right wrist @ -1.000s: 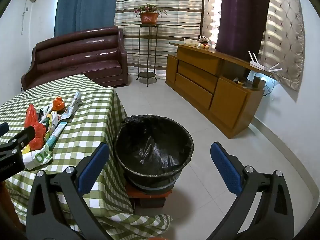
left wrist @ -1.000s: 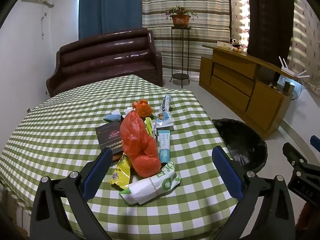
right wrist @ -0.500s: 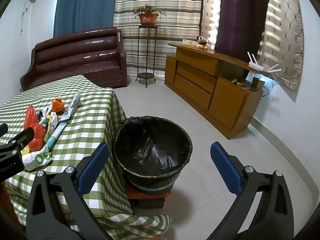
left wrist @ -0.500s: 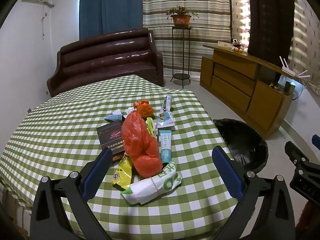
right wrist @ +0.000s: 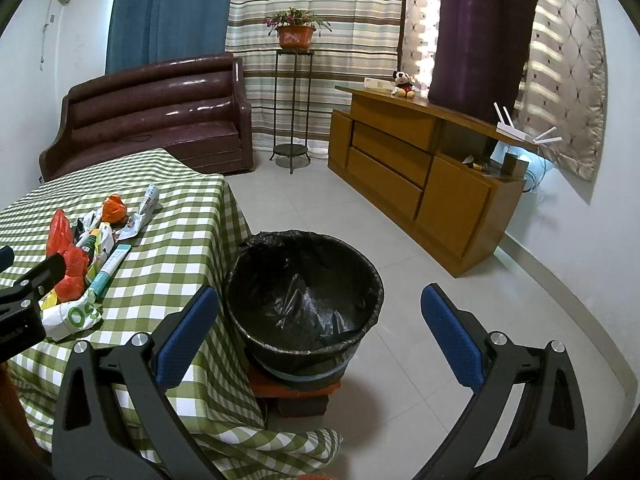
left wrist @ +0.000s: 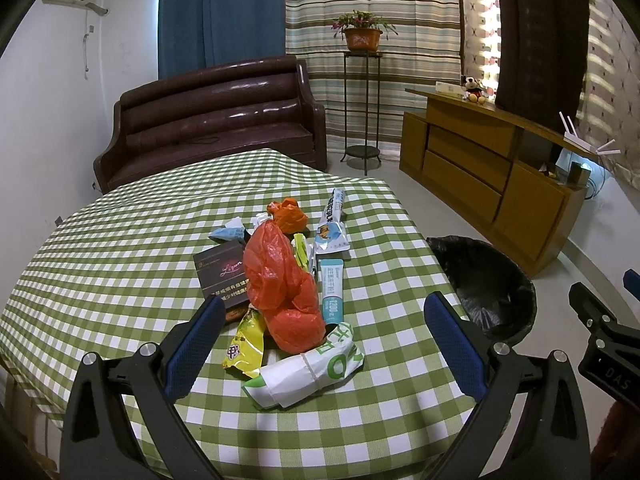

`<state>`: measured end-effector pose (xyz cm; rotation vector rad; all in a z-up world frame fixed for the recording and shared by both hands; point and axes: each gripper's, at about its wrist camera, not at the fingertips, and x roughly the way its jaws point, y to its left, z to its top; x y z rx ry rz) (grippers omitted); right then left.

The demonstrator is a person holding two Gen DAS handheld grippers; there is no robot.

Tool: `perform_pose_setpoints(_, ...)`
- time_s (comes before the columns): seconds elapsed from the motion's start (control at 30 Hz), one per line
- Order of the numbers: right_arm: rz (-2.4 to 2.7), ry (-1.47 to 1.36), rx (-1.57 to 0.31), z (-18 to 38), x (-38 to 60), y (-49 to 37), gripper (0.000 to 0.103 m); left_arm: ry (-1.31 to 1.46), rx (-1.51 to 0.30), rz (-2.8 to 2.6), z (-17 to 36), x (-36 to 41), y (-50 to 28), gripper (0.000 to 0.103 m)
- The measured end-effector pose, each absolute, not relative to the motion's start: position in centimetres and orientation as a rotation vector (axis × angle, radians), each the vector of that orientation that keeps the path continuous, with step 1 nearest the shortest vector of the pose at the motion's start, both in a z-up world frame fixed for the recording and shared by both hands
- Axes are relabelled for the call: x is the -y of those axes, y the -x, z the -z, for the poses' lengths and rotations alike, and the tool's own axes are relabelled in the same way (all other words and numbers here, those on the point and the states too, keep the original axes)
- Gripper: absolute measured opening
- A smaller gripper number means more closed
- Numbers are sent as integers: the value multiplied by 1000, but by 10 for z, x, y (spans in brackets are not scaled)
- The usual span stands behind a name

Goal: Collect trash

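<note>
Our left gripper (left wrist: 320,336) hovers wide open, empty, over the trash pile (left wrist: 286,284) near the table's (left wrist: 120,264) right edge; our right gripper (right wrist: 316,332), equally spread and empty, faces one bin (right wrist: 304,284).

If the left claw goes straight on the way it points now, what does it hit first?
Most likely the white and green wrapper, the nearest piece of the trash pile, lying between the open fingers of the left claw. The red plastic bag sits just behind it. Depth is uncertain in the fisheye view.
</note>
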<state>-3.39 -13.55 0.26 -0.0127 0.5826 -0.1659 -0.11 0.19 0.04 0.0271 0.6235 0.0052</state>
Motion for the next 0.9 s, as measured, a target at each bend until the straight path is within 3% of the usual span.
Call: perform_pose_setpoints(0.9,167,13,-585,-4,138,34,99,-28,-625,-6,0,-1,0,97)
